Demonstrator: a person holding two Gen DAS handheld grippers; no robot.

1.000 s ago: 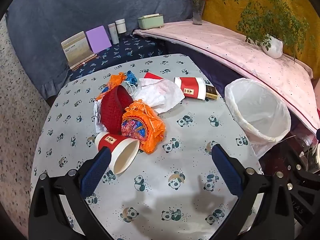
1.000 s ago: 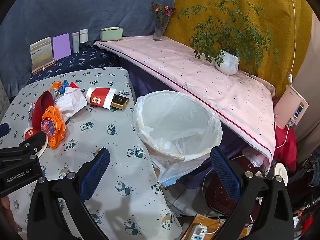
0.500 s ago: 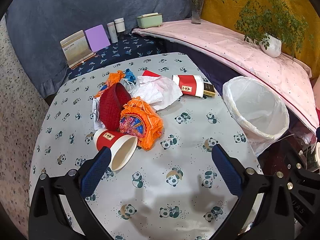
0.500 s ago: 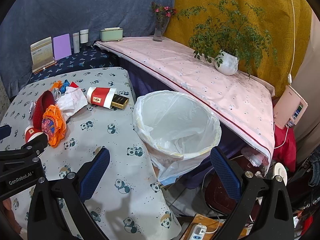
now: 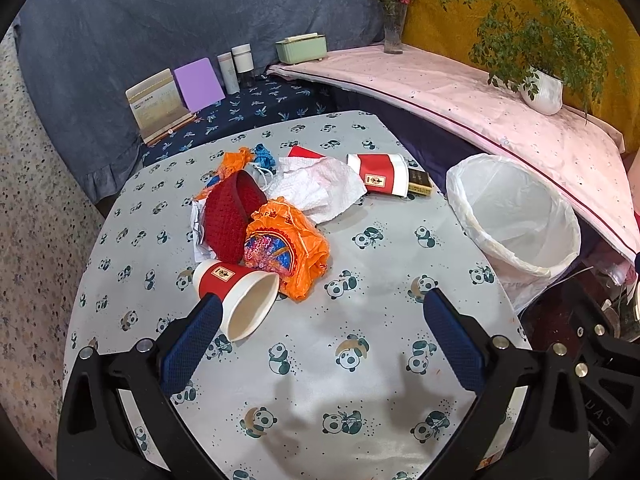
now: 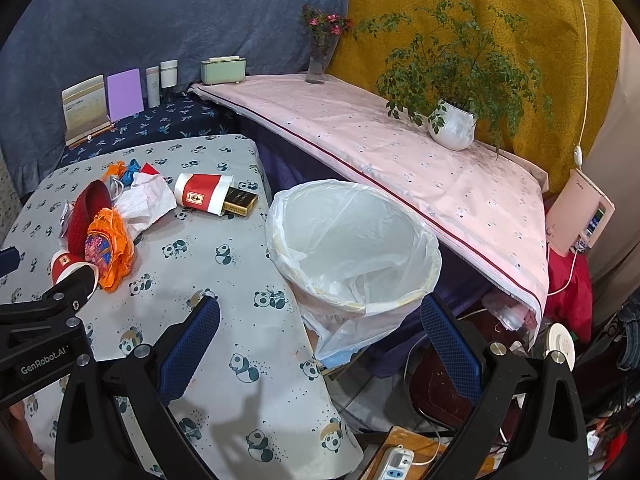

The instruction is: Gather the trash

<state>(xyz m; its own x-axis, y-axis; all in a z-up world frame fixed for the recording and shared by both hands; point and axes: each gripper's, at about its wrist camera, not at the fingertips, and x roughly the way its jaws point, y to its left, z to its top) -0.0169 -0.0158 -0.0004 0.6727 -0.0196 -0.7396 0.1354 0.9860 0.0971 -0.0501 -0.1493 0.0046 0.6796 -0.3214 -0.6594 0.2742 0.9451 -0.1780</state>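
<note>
Hovering wide open and empty, the left gripper [image 5: 322, 314] nears the paper cup [image 5: 236, 296] lying at centre-left; probably the first pickup. Next, close on it. The right gripper [image 6: 320, 324], equally open, faces the bin [image 6: 352, 248].

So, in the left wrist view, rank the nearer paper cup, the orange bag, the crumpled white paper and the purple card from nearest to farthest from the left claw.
1. Paper cup, by the claw's left finger.
2. Orange bag, just behind it.
3. White paper, mid-table.
4. Purple card, on the back ledge.
</note>
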